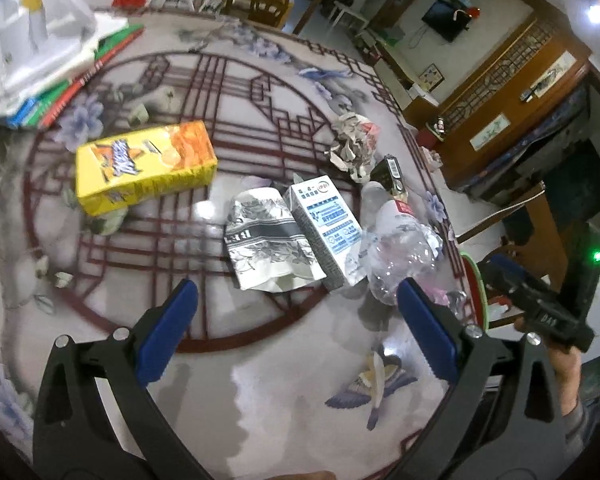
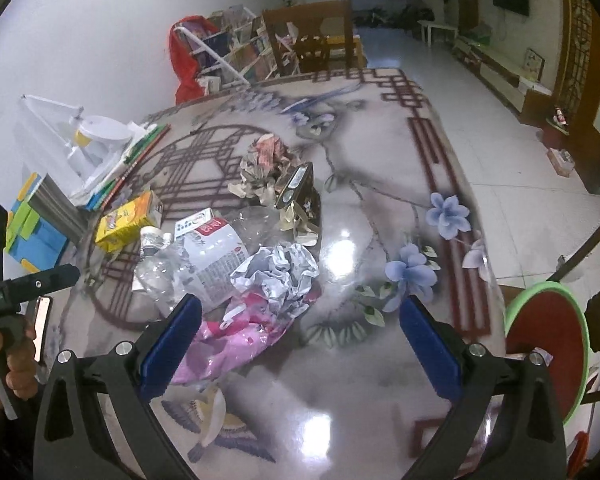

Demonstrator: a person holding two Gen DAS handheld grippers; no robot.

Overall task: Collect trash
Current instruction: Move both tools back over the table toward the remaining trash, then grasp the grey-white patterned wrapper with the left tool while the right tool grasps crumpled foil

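Trash lies on a patterned table: a yellow box, a flattened grey-white pouch, a white-blue carton, a crushed clear bottle, crumpled paper and a dark small box. My left gripper is open and empty, just short of the pouch. In the right wrist view the carton, bottle, silver foil wad, pink wrapper and yellow box lie left of centre. My right gripper is open and empty above the pink wrapper's right edge.
Stacked books and a clear plastic bag sit at the table's far left. A red round stool with a green rim stands off the table's right edge. Chairs and a bookshelf stand beyond the far edge.
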